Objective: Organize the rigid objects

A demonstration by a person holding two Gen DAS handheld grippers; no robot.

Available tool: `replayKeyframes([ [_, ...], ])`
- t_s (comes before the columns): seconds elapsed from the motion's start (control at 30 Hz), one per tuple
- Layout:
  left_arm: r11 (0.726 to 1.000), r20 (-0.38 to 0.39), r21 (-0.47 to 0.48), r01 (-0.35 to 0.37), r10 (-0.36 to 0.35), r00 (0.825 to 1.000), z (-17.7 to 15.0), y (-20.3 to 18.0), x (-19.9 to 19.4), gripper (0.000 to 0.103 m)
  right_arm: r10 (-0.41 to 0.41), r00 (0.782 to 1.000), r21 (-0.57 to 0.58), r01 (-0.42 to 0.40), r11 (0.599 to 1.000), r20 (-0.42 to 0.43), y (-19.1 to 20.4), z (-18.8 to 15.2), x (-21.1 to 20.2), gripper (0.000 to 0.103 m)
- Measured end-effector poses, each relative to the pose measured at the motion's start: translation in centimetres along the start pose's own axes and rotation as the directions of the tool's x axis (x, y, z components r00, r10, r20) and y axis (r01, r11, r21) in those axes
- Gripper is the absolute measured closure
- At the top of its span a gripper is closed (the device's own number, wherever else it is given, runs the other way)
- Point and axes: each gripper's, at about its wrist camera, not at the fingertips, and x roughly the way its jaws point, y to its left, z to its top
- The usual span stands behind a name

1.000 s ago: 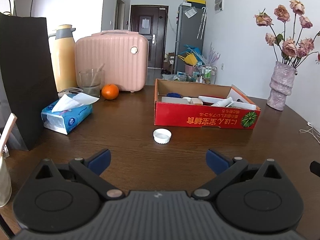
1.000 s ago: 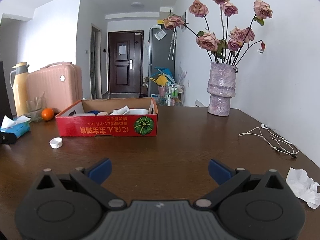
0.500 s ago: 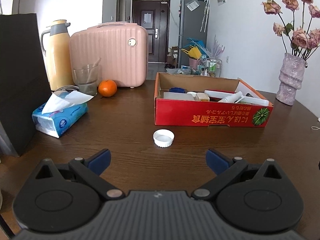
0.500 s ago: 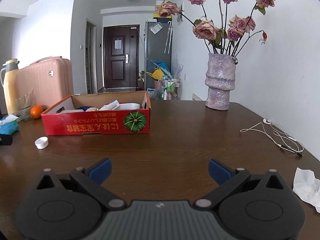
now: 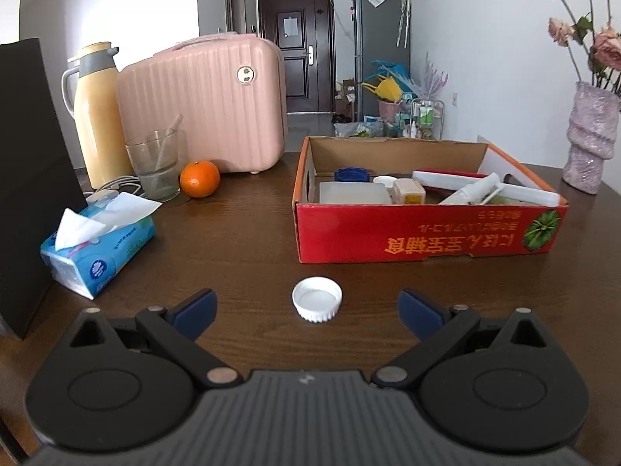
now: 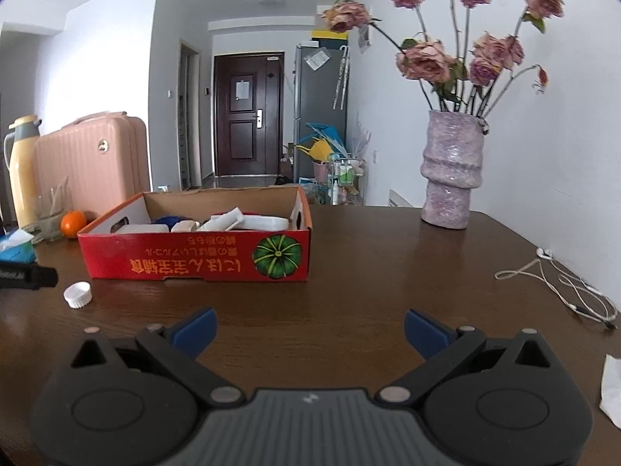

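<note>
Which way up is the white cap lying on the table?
Open side up: the white cap shows its hollow inside and rim, resting on the table outside the red box.

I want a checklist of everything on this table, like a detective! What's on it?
Surface: brown wooden table, dry, no spills seen.
Job's things: white bottle cap lying open side up before the red cardboard box; box holds a blue cap, tubes and small containers.
Clutter: tissue pack, orange, glass, thermos, pink case, vase, crumpled tissue.
Grippers: left tool open, cap just ahead; right tool open, empty.
Cables: white earphones; white cable by the glass.
Surroundings: door, fridge, shelf rack.
</note>
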Motion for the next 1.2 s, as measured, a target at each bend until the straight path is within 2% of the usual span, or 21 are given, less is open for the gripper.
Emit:
replayKeyframes([
  [0.23,1.0,-0.083,-0.015,-0.012,0.011,0.996,0.2,0.0,4.5,0.014,-0.018,1.0,0.075,0.017,0.997,0.011,-0.5,-0.5,1.7,0.0],
  [0.43,1.0,-0.13,-0.029,-0.012,0.009,0.991,0.1,0.2,6.9,0.019,-0.045,0.999,0.15,0.043,0.988,0.007,-1.4,-1.1,2.7,0.0],
  [0.7,0.999,-0.154,-0.037,0.014,-0.02,0.988,0.1,0.4,8.2,0.032,-0.07,0.998,0.148,0.07,0.986,-0.005,-1.4,-1.7,3.6,0.0],
  [0.77,0.999,-0.159,-0.038,0.024,-0.03,0.987,0.0,0.4,8.3,0.044,-0.073,0.997,0.145,0.073,0.987,-0.008,-1.3,-1.7,3.6,0.0],
  [0.9,0.998,-0.153,-0.038,0.04,-0.046,0.987,0.0,0.5,8.3,0.06,-0.077,0.997,0.144,0.078,0.986,-0.018,-1.3,-1.8,3.9,0.0],
  [1.2,0.998,-0.126,-0.045,0.047,-0.052,0.991,0.0,0.8,7.8,0.061,-0.084,0.996,0.125,0.087,0.988,-0.032,-0.9,-2.0,4.3,0.0],
])
